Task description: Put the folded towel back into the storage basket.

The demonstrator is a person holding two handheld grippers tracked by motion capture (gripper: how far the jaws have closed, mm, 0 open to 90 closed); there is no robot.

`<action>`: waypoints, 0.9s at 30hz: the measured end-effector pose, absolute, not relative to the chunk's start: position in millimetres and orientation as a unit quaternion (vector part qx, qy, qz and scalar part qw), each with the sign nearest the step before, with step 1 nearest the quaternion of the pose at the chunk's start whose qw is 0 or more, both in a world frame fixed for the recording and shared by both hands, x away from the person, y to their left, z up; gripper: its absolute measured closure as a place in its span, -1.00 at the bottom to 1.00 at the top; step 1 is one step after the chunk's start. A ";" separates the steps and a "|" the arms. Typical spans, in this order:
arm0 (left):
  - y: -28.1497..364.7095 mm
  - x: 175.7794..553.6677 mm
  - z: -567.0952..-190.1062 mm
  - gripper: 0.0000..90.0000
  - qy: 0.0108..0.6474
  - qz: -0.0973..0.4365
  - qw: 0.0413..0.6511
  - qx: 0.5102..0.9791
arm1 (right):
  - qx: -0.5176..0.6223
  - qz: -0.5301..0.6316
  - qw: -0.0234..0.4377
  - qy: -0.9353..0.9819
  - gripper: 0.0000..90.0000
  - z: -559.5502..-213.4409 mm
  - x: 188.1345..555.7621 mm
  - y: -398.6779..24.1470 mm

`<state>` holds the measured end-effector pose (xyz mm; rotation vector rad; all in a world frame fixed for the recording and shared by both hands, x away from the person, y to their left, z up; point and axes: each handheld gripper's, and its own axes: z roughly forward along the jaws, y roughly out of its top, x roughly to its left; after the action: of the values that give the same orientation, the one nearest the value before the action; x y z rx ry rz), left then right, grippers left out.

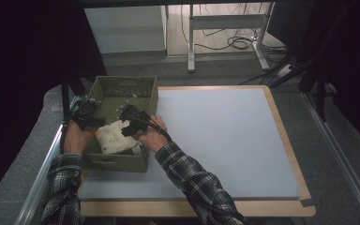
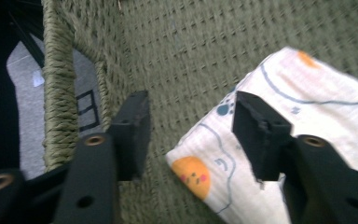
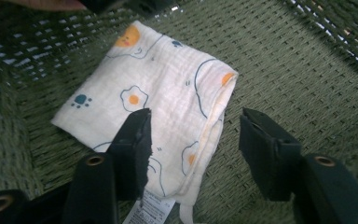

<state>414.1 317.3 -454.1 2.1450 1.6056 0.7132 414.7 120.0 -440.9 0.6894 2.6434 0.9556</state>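
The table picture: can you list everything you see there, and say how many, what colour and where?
Woven basket: one, olive green, at the left end of the mat.
Folded muslin cloth with fried-egg and paw prints: one, cream with orange and blue, lying flat on the basket's floor, a label at one edge.
Foam mat: one, pale blue-grey, covering most of the tabletop.
Wooden table: one, light brown, its edge showing round the mat.
Metal desk frame: one, white, on the floor behind the table, with dark cables beside it.
Left tool: one, black, open, above the cloth's corner in the basket.
Right tool: one, black, open, over the cloth's folded edge.
Checked sleeves: two, dark plaid, coming in from the bottom.
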 end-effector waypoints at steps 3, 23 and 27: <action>315.2 411.6 -452.8 -0.19 0.573 0.254 0.198 0.754 | 0.241 0.340 0.123 0.901 -0.15 -437.2 414.1 113.5; 281.8 377.4 -422.9 -0.83 0.543 0.237 0.346 0.727 | 0.231 0.416 0.117 0.872 -0.71 -414.7 399.2 39.2; 266.0 369.2 -417.7 -0.89 0.523 0.234 0.361 0.735 | 0.231 0.423 0.122 0.868 -0.76 -411.9 395.9 18.7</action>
<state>369.2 266.0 -417.7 1.8947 1.3479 0.6025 395.9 18.7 -411.9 0.6738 2.5324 1.2338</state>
